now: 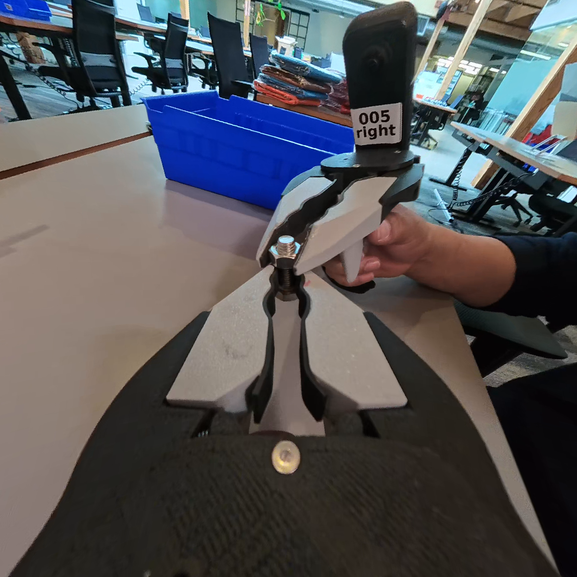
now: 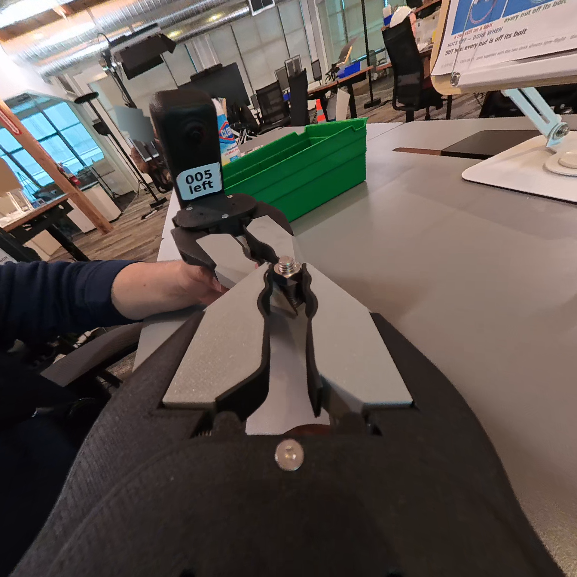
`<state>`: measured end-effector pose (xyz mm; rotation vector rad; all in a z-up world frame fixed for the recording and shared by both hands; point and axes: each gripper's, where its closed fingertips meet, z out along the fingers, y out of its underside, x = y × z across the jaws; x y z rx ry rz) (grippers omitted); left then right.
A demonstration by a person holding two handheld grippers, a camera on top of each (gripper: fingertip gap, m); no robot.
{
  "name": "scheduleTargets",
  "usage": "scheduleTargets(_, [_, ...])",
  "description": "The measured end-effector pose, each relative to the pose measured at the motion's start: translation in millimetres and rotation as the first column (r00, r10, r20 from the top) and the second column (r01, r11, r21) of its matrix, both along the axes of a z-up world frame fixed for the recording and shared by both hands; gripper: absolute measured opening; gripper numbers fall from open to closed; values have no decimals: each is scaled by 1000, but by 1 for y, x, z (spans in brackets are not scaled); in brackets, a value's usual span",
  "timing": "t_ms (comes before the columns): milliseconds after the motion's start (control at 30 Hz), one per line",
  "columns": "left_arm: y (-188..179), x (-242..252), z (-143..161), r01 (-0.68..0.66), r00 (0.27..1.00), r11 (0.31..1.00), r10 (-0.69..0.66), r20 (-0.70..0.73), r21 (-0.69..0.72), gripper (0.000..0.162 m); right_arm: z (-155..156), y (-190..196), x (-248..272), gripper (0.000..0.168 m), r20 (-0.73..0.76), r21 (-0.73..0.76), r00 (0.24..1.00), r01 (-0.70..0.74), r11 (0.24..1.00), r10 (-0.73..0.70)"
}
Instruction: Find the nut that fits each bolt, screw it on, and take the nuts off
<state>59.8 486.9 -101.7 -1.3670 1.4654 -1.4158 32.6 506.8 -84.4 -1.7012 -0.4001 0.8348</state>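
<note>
The left gripper pinches the bolt head while the right gripper clamps the hex nut (thread tip protruding above), so turning comes next.

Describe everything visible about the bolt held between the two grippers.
The bolt is silvery metal with a threaded shaft, standing roughly upright above the grey table. Its flat tip pokes through a shiny hex nut near the top. The right gripper is shut on that nut; the left gripper clamps the bolt's lower end, whose head is mostly hidden.
</note>
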Motion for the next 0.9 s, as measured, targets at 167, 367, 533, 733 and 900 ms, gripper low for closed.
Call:
scheduleTargets(167, [-1, 0, 1, 4, 1000, 1000, -4, 4, -18, 7, 1, -1, 1, 14, 78, 43, 996, 31, 999, -34])
scheduleTargets(367, [8, -3, 13, -16, 998, 998, 19, 56, -67, 42, 5, -1, 23, 15, 92, 60, 987, 126, 990, -131])
scheduleTargets(533, [19, -6, 11, -51, 998, 998, 53, 41, -48, 41, 55, -22, 62, 15, 110, 177, 948, 277, 944, -299])
scheduleTargets(733, [15, -5, 3, -38, 999, 998, 37, -11, -57, 38, 103, -63, 213, 15, 361, 238, 639, 641, 729, -680])
scheduleTargets(900, [8, -2, -7, -22, 999, 1000, 22, -49, 6, 37, 21, -72, 313, 15, 585, -53, 526, 784, 619, -617])
